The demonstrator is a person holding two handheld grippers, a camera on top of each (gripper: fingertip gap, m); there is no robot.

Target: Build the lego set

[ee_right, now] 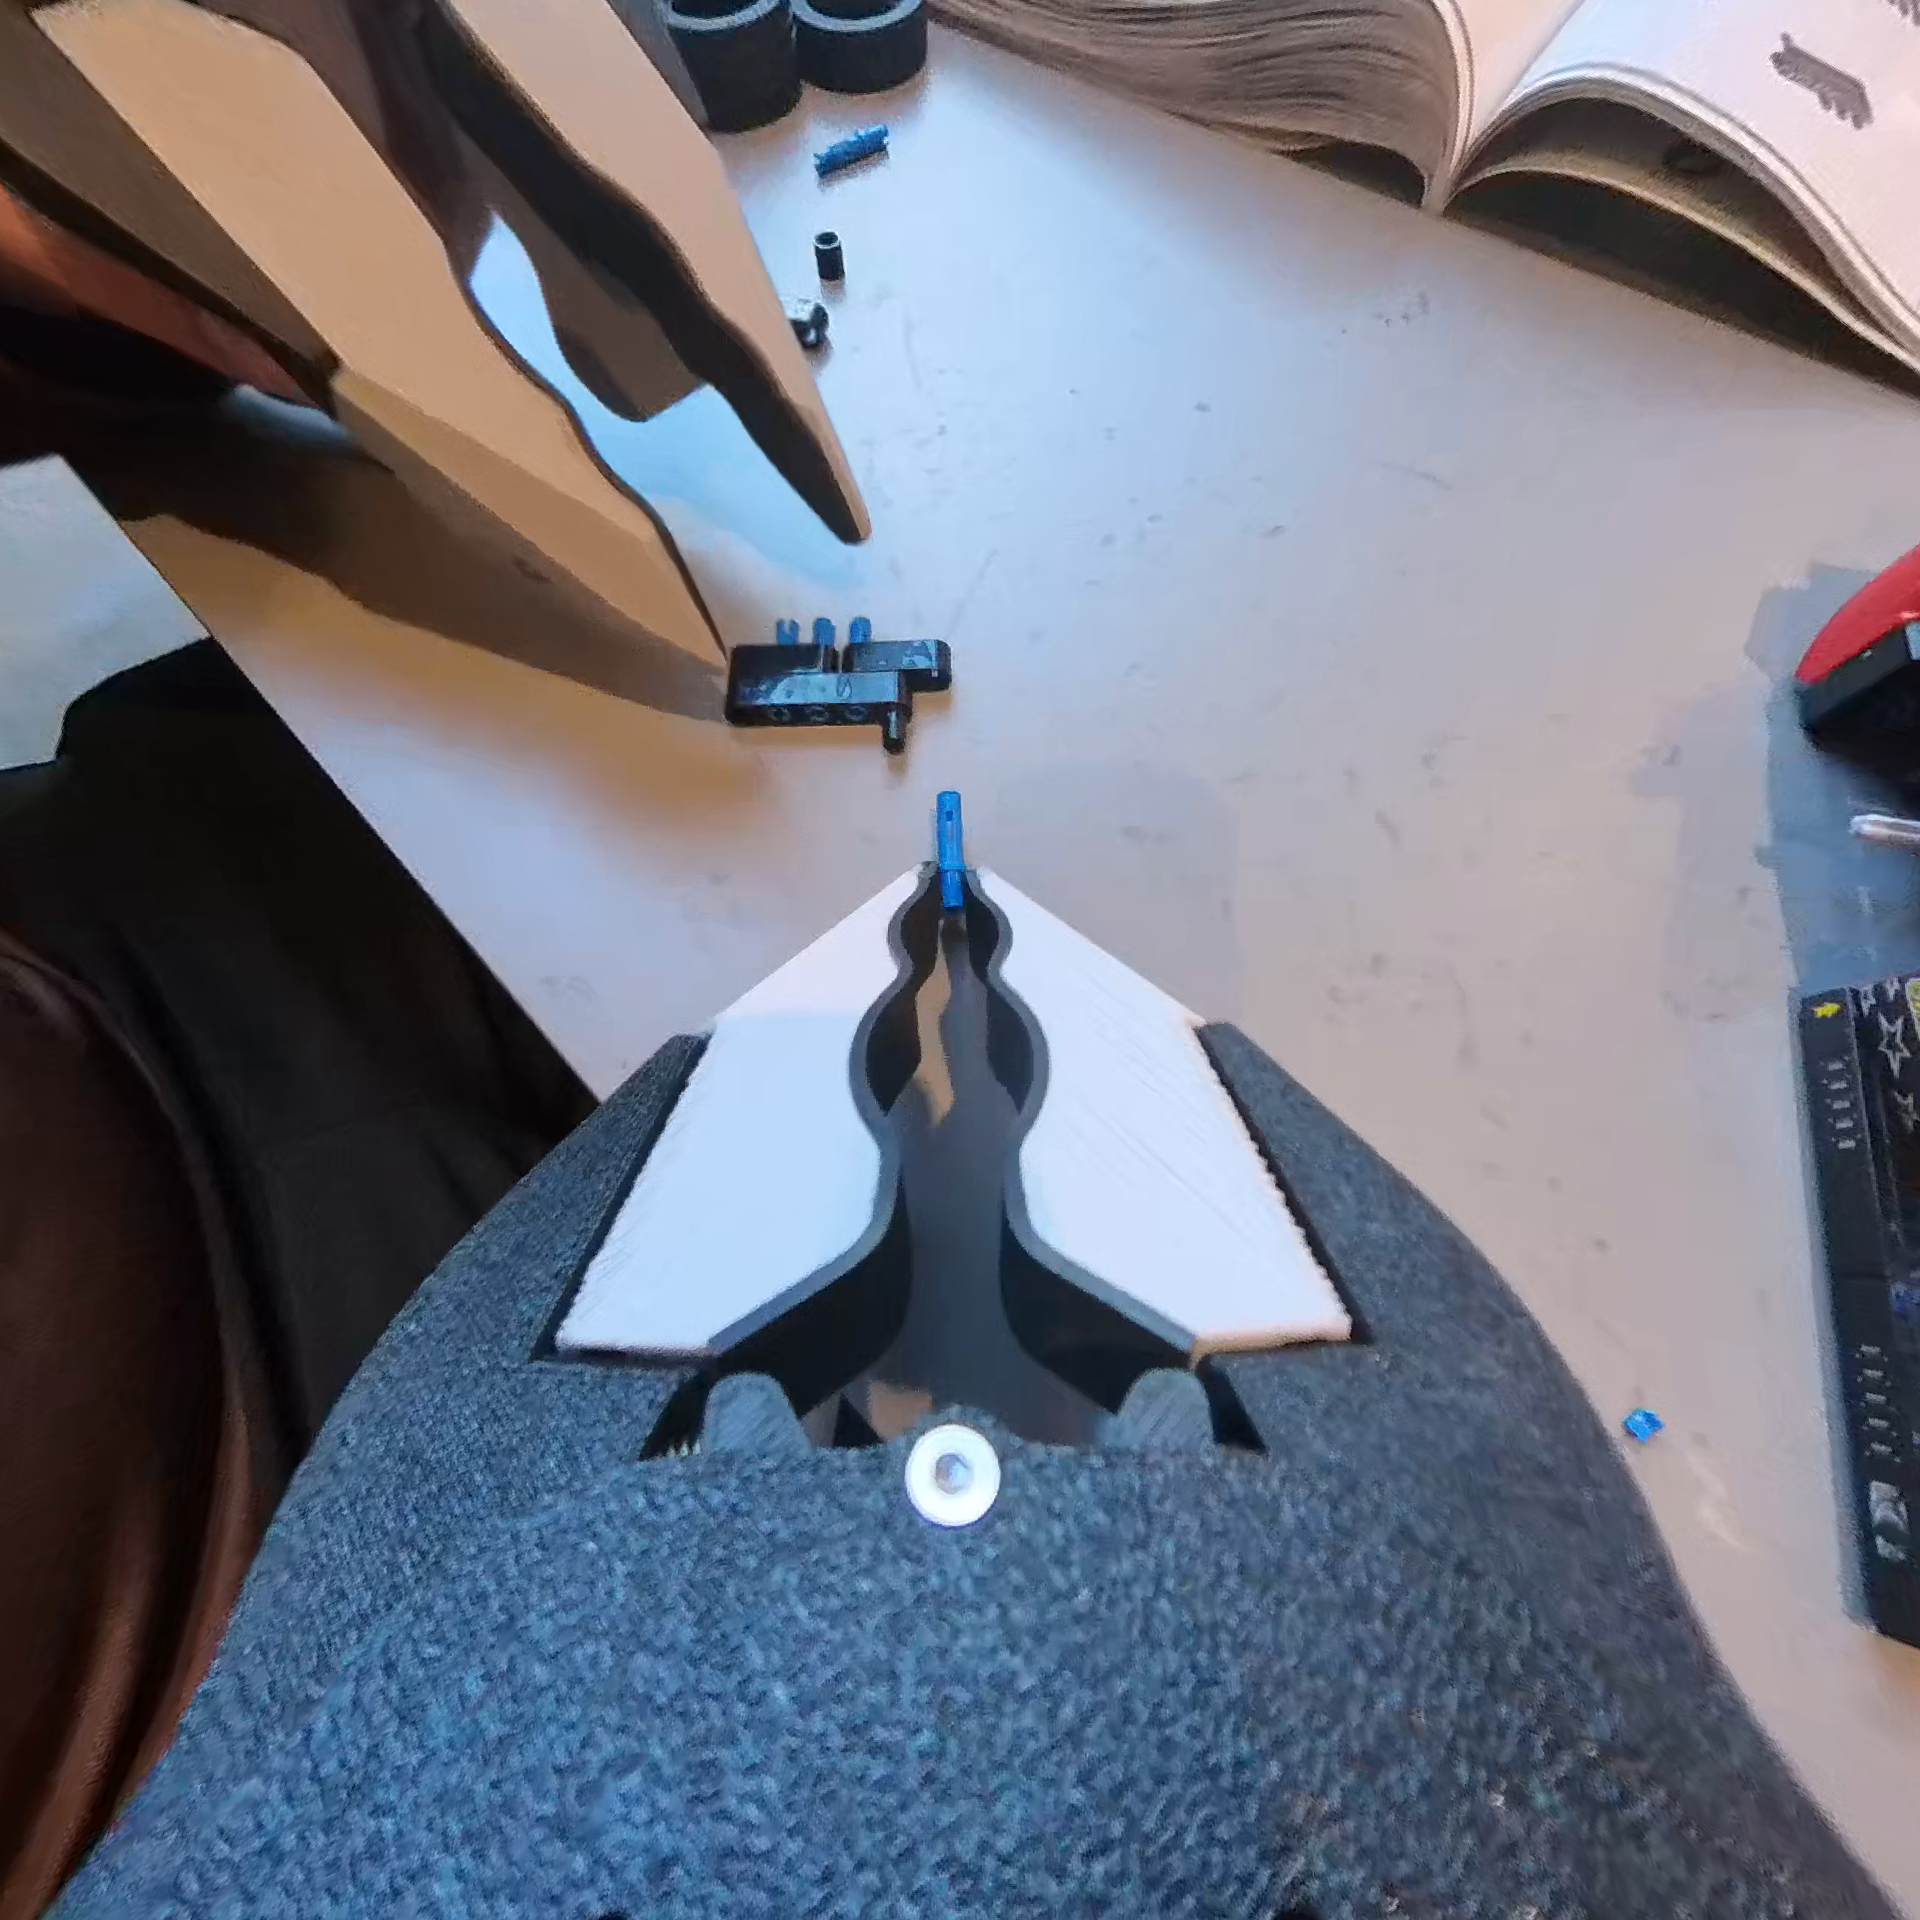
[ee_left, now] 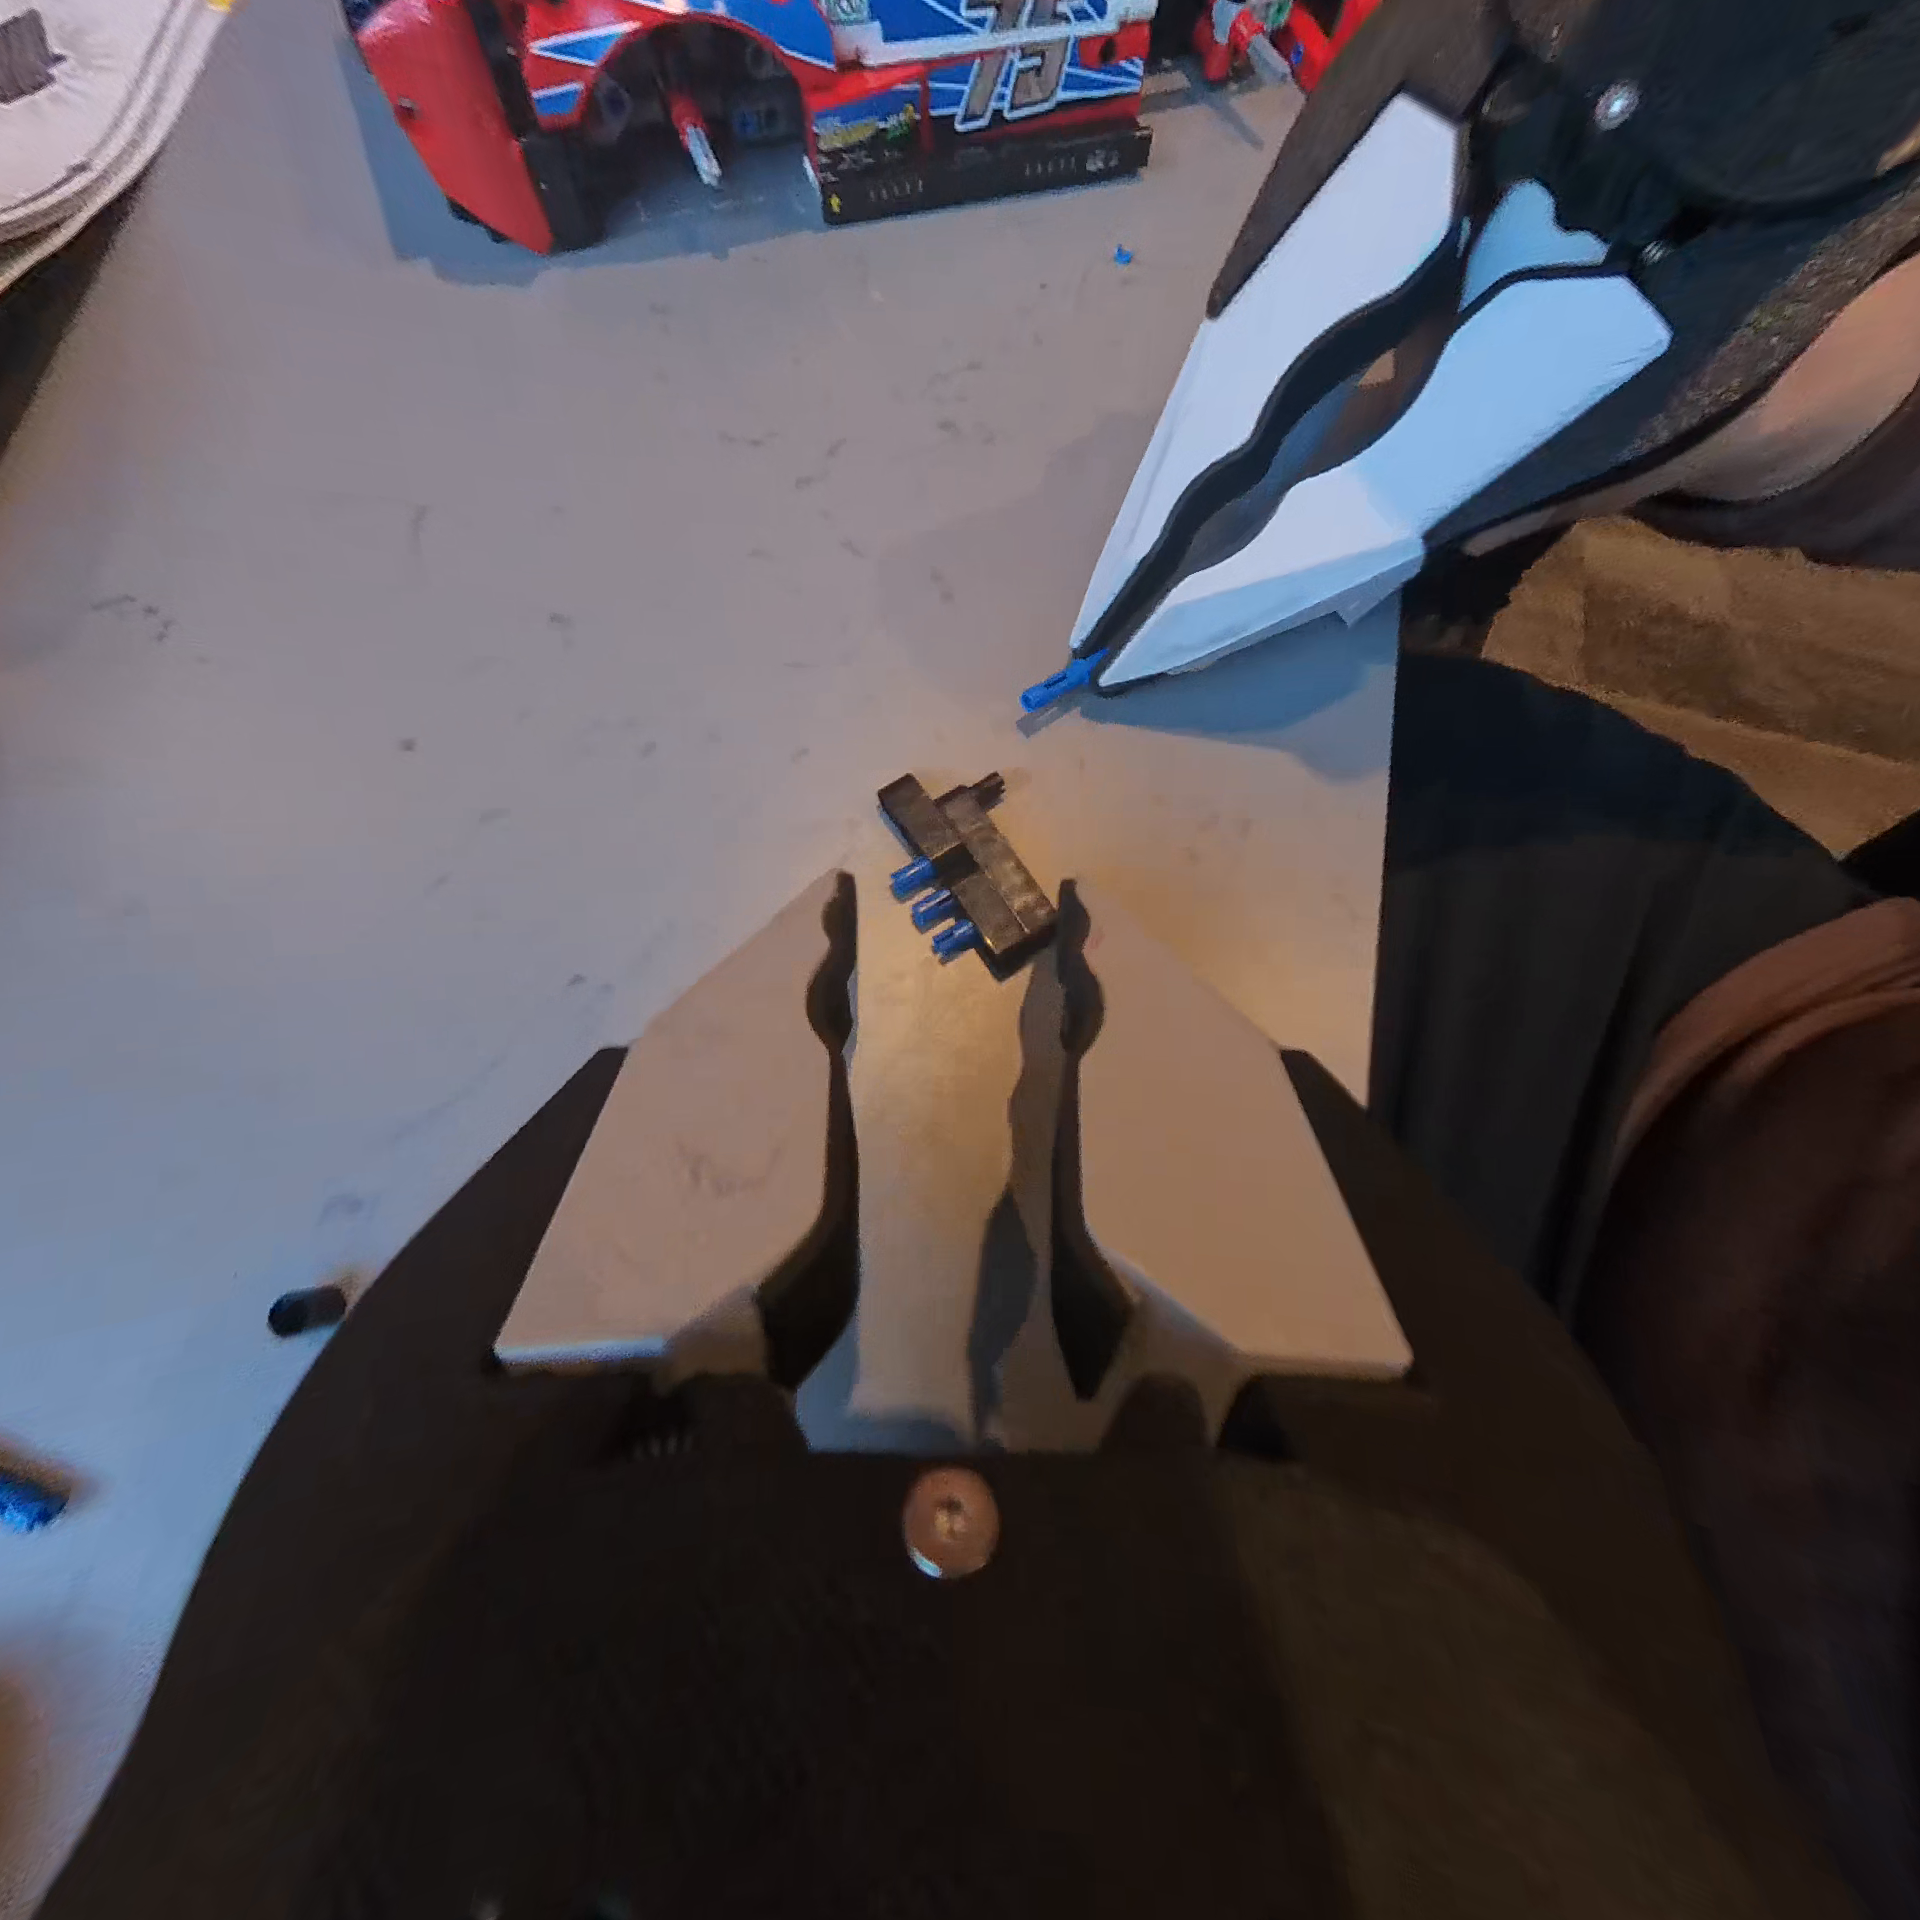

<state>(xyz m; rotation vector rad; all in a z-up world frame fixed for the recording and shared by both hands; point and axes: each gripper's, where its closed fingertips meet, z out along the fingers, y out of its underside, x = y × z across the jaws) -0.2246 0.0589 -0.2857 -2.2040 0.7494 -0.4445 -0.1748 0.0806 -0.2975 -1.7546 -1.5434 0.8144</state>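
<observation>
My right tool (ee_right: pixel 950 871) pinches a blue pin (ee_right: pixel 949 829), just short of the black beam (ee_right: pixel 837 684) on the bench (ee_right: pixel 1299 623). Left tool (ee_left: pixel 954 891) gapes empty beside the beam. Next: line up the pin and push it in.

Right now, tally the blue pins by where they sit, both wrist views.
In the black beam assembly: 3
Held in the right gripper: 1 blue pin
Loose on the table: 1 pin by the tyres
Total: 5
</observation>
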